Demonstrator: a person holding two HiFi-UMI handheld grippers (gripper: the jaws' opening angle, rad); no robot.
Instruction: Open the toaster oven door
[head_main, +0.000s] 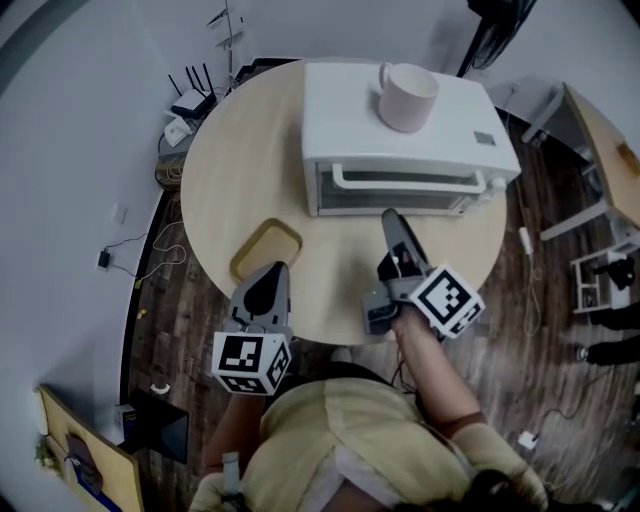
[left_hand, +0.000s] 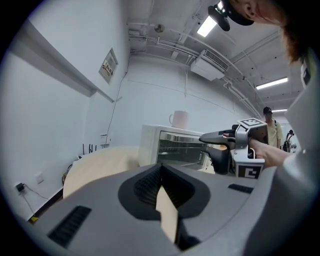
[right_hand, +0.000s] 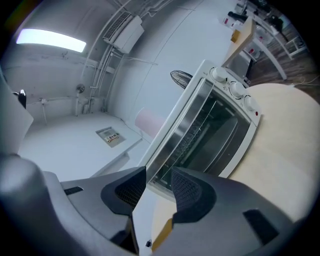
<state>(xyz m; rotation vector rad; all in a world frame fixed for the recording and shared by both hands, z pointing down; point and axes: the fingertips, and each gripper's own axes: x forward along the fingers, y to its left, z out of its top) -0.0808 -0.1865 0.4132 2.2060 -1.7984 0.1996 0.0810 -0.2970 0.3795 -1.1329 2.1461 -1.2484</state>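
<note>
A white toaster oven (head_main: 340, 100) stands at the far side of the round table (head_main: 240, 160), and its glass door (head_main: 400, 192) is closed, with the bar handle (head_main: 400, 180) along the door's top. My right gripper (head_main: 389, 216) points at the door from just in front of it, apart from it. In the right gripper view the gripper (right_hand: 159, 172) is open by a narrow gap, empty, and the oven door (right_hand: 210, 125) fills the middle. My left gripper (head_main: 278, 270) hovers at the table's near left edge. Its jaws (left_hand: 161, 167) meet at the tips with nothing between them.
A white mug (head_main: 405, 95) sits on top of the oven. A yellow tray (head_main: 266, 248) lies on the table just ahead of the left gripper. A router and cables (head_main: 187, 100) lie on the floor at left, and desks (head_main: 600, 150) stand at right. A person (left_hand: 272, 131) stands far off.
</note>
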